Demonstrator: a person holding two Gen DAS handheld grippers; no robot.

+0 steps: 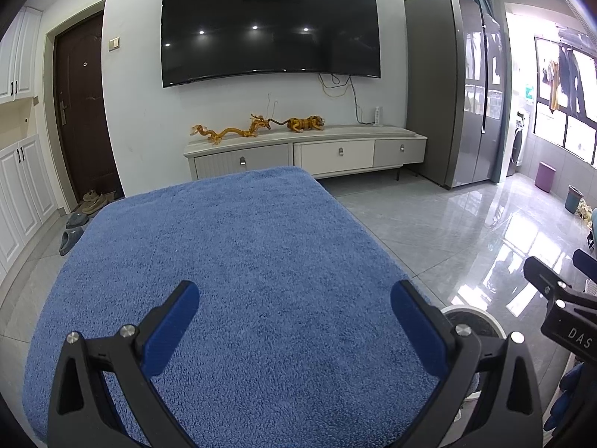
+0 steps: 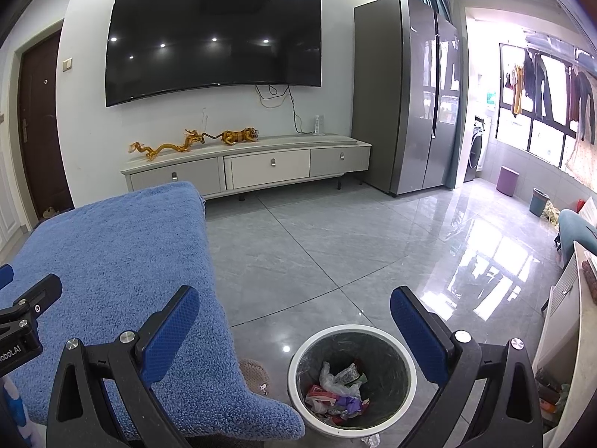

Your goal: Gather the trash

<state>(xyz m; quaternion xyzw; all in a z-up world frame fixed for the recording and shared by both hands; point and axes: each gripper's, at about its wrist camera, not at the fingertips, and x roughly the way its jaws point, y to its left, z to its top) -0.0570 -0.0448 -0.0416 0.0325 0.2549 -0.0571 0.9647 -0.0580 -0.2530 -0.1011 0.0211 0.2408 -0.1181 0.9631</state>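
Note:
A white-rimmed trash bin [image 2: 408, 369] stands on the floor just right of the blue towel-covered table [image 2: 112, 261]; it holds several crumpled wrappers and plastic bags [image 2: 341, 392]. My right gripper [image 2: 294, 321] is open and empty, held above the bin. A small white scrap [image 2: 369, 439] lies on the floor by the bin's near side. My left gripper [image 1: 294, 321] is open and empty above the blue towel [image 1: 242, 254], where no trash shows. The bin's rim [image 1: 472, 317] peeks out beyond the table's right edge. Part of the right gripper [image 1: 559, 298] shows at the right.
A TV cabinet [image 2: 268, 166] with dragon and tiger figurines stands against the far wall under a wall TV [image 2: 212, 41]. A grey fridge [image 2: 406, 89] is to the right. Glossy tile floor [image 2: 335, 242] lies between. A white cabinet [image 2: 563, 310] is at the right edge.

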